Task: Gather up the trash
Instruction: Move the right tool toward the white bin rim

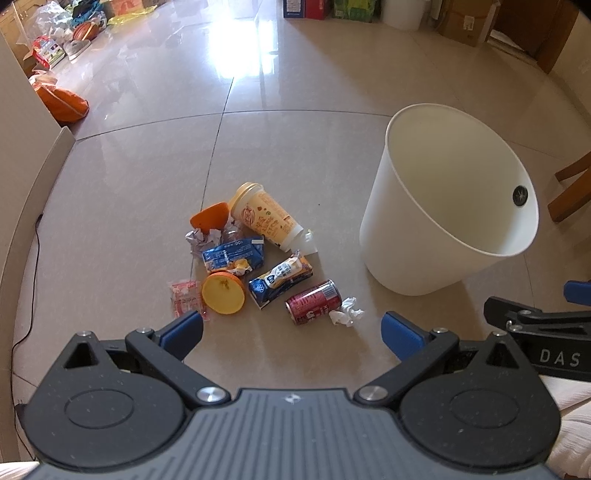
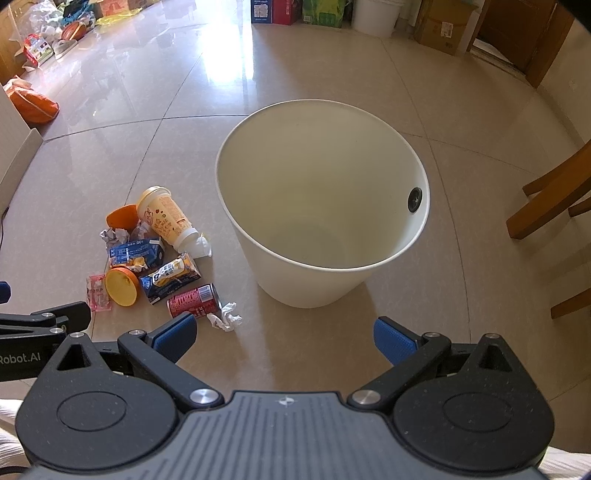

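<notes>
A heap of trash lies on the tiled floor: a yellow drink cup (image 1: 263, 218) on its side, a red can (image 1: 314, 301), a white paper wad (image 1: 346, 312), blue wrappers (image 1: 236, 254), an orange lid (image 1: 224, 292) and a pink packet (image 1: 184, 297). A white bin (image 1: 448, 206) stands upright to its right, nothing visible inside. My left gripper (image 1: 291, 334) hangs open above the floor, just short of the can. My right gripper (image 2: 284, 338) is open too, in front of the bin (image 2: 321, 206), with the can (image 2: 194, 300) and wad (image 2: 224, 316) near its left finger.
Wooden chair legs (image 2: 550, 206) stand right of the bin. Cardboard boxes (image 2: 441, 27) and a white bucket (image 2: 375, 16) line the far wall. Bags and an orange pouch (image 1: 62, 105) sit along the left wall. A black cable (image 1: 31, 280) runs down the left side.
</notes>
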`<action>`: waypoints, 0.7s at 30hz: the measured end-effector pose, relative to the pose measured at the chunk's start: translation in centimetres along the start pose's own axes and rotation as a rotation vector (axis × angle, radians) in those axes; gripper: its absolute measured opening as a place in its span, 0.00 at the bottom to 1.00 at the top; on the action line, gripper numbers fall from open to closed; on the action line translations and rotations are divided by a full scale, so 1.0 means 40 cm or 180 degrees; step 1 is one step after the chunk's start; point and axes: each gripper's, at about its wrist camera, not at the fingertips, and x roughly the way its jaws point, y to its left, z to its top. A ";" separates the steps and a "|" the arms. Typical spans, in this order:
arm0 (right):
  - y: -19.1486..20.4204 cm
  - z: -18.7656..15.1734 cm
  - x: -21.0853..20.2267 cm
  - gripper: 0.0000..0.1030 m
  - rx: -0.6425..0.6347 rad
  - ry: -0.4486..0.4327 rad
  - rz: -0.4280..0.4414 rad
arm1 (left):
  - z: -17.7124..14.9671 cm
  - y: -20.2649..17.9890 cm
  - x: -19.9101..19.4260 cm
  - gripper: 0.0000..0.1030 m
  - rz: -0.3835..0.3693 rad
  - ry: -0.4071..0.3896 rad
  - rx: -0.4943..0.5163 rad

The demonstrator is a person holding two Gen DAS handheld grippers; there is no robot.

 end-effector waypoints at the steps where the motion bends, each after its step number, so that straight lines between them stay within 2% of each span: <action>1: -0.001 0.000 0.001 1.00 -0.0003 -0.0011 0.0002 | -0.002 0.002 0.002 0.99 -0.0014 -0.0029 0.0001; 9: -0.002 -0.008 0.023 1.00 -0.0054 -0.0071 0.0005 | -0.004 0.000 0.045 0.99 -0.0113 -0.0078 -0.0059; 16: -0.006 -0.006 0.048 1.00 -0.0099 -0.0160 -0.0006 | 0.002 0.000 0.054 0.99 -0.0095 -0.0072 -0.0014; 18: -0.012 -0.004 0.060 1.00 -0.0071 -0.0051 -0.0070 | 0.004 0.009 0.053 0.99 -0.0026 -0.0059 -0.0041; 21: -0.024 0.004 0.048 1.00 -0.0016 -0.0052 0.0015 | 0.014 0.026 0.046 0.99 0.0007 -0.0006 -0.0112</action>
